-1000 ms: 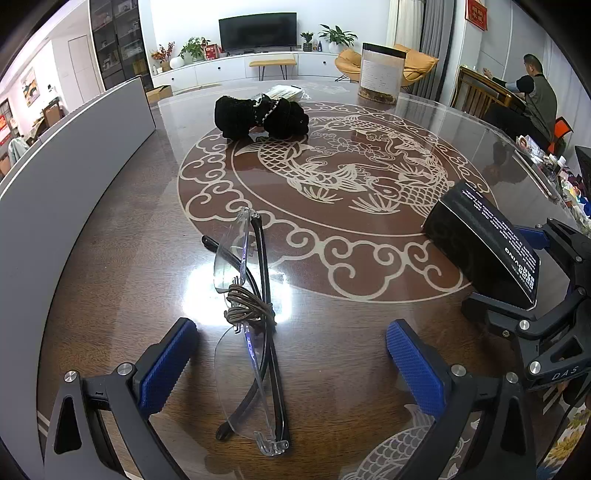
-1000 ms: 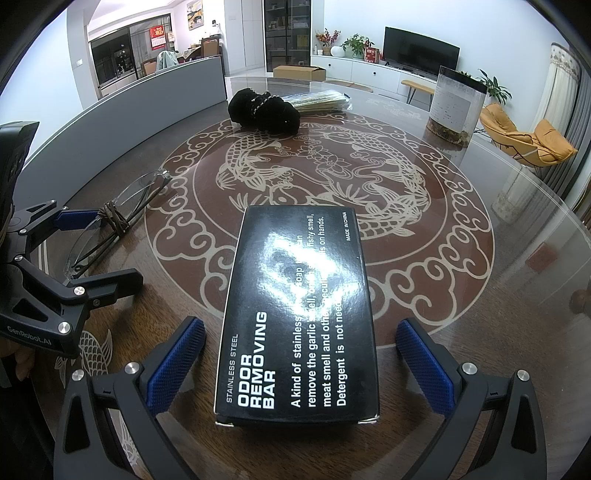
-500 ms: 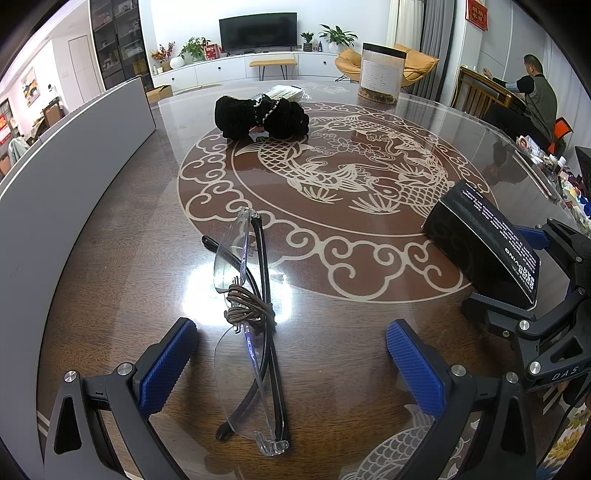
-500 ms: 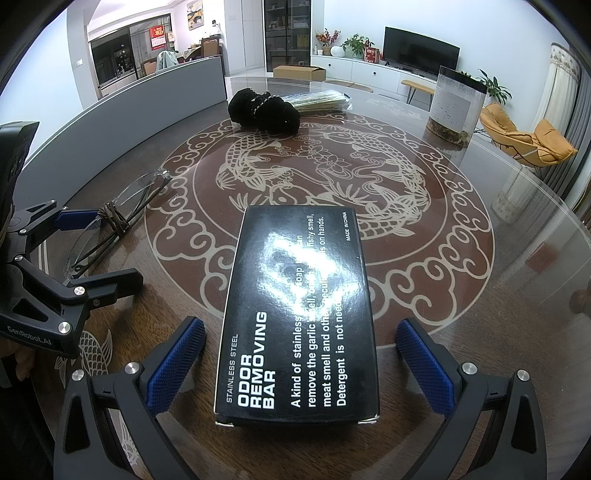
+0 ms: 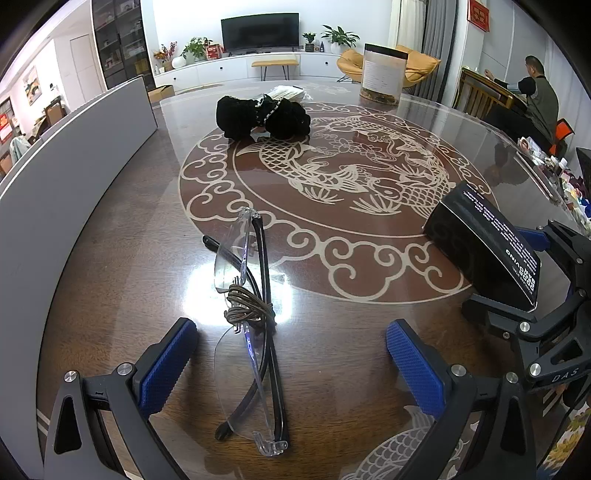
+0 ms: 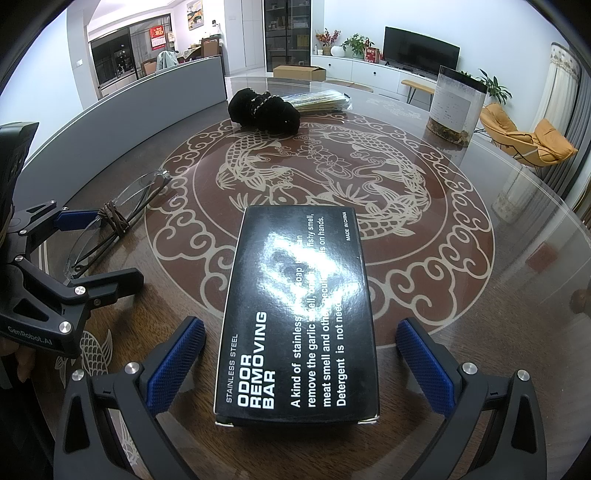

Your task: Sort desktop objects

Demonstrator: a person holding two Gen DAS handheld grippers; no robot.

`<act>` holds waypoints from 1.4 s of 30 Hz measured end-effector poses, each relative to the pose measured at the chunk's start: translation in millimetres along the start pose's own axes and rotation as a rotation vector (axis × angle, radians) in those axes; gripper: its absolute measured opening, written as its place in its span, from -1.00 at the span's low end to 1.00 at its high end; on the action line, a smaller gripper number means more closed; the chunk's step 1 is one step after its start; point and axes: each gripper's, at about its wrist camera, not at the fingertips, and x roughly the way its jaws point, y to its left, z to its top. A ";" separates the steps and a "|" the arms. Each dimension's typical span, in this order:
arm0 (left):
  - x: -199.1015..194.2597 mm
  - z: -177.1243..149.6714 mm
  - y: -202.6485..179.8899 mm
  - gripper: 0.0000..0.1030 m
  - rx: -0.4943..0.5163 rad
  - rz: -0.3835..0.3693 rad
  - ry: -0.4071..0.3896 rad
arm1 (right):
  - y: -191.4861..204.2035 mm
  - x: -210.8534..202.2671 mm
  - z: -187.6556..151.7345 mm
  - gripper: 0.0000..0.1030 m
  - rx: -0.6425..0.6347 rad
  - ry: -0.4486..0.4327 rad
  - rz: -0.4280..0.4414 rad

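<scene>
Between my left gripper's (image 5: 290, 363) spread blue pads lie folded rimless glasses (image 5: 251, 325) with a brown hair tie (image 5: 247, 308) wound round the bridge, flat on the glass worktop (image 5: 332, 332). My right gripper (image 6: 301, 360) also stands wide apart, straddling a black odor removing bar box (image 6: 299, 310). Farther back sits a black scrunchie (image 6: 264, 110).

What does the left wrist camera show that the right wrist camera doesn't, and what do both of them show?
Only the left wrist view shows a seated person at the far right and the glasses' full length between the open left gripper. Only the right wrist view shows the box's printed top, reading "Stainless steel odor removing bar", and a cardboard carton on the floor. Both show the black scrunchie, clear jar, television and open right gripper.
</scene>
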 end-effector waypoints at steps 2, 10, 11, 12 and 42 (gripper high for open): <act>1.3 2.5 1.2 1.00 -0.005 0.002 0.000 | -0.1 0.0 -0.1 1.00 0.000 0.000 0.000; 3.0 7.4 4.2 1.00 0.017 -0.011 0.018 | -0.2 -0.1 -0.2 1.00 0.000 0.000 0.001; 3.3 8.7 5.2 1.00 0.045 -0.027 0.035 | 0.0 -0.2 0.0 1.00 0.000 0.000 0.001; 3.7 10.1 6.7 1.00 0.071 -0.043 0.062 | 0.3 0.1 1.0 1.00 -0.009 0.004 0.003; -175.3 30.3 178.4 -0.53 -0.159 -0.011 -0.215 | 95.3 -87.8 135.6 0.15 -0.119 -0.086 0.278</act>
